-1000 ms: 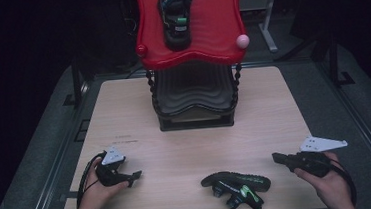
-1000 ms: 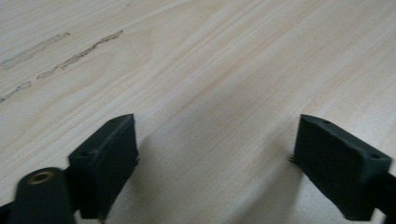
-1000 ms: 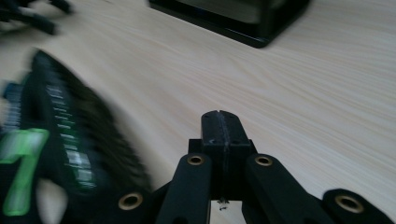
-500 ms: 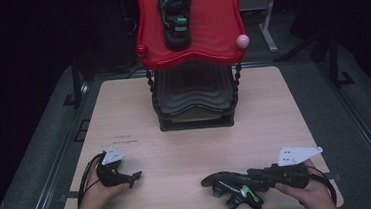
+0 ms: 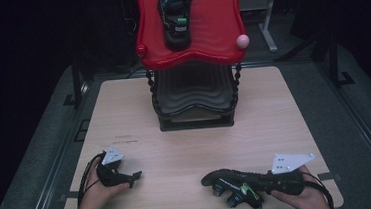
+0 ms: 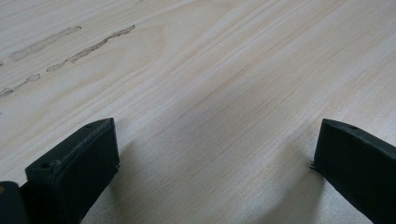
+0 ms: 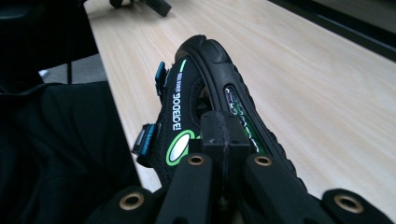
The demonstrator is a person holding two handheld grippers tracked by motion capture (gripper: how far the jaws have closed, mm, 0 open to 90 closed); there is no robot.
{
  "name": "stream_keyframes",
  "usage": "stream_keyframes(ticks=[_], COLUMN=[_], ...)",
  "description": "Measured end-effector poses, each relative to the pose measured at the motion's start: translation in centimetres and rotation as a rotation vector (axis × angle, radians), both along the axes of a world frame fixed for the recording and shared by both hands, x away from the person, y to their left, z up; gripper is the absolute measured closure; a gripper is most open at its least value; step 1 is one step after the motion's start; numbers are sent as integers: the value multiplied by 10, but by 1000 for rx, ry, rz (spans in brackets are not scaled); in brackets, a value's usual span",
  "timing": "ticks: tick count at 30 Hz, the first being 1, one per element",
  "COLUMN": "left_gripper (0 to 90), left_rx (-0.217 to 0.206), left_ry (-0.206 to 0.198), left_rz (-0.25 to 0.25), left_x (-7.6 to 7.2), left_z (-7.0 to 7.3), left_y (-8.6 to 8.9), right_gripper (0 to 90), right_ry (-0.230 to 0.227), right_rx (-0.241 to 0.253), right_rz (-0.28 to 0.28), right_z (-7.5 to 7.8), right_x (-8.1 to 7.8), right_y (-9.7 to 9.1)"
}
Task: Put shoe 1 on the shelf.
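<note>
Right gripper (image 5: 259, 180) is closed on the black sandal (image 5: 232, 186) at the table's (image 5: 187, 149) near right edge; I'd lift it level (grip looks narrow). Left gripper (image 5: 135, 176) rests near left, jaws apart, empty. The red tray (image 5: 218, 36), far centre, holds its mate (image 5: 175, 15).

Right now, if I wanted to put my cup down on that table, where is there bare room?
Bare wood runs from the black stand under the red tray to the near edge, between the left gripper and the sandal. Strips flank the stand too. The near right corner is crowded: the right gripper is shut on the sandal there.
</note>
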State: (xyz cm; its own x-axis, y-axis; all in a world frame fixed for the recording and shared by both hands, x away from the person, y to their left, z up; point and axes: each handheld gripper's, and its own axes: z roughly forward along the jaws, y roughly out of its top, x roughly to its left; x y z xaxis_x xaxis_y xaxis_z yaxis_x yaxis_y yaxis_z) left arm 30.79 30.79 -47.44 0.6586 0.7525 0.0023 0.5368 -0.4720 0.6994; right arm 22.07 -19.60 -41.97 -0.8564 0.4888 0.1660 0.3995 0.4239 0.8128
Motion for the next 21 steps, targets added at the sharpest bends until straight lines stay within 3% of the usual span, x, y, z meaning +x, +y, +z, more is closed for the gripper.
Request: stream_keyframes(ticks=[11, 21], left_gripper=[0, 0], left_rx=[0, 1], left_ry=[0, 2], left_rz=[0, 0], left_x=[0, 0], left_z=[0, 0], left_y=[0, 0], right_gripper=[900, 900], right_ry=[-21, 30], right_rx=[-39, -30], right_rz=[-49, -83], right_z=[7, -4], right_x=[31, 69], right_y=[-1, -7])
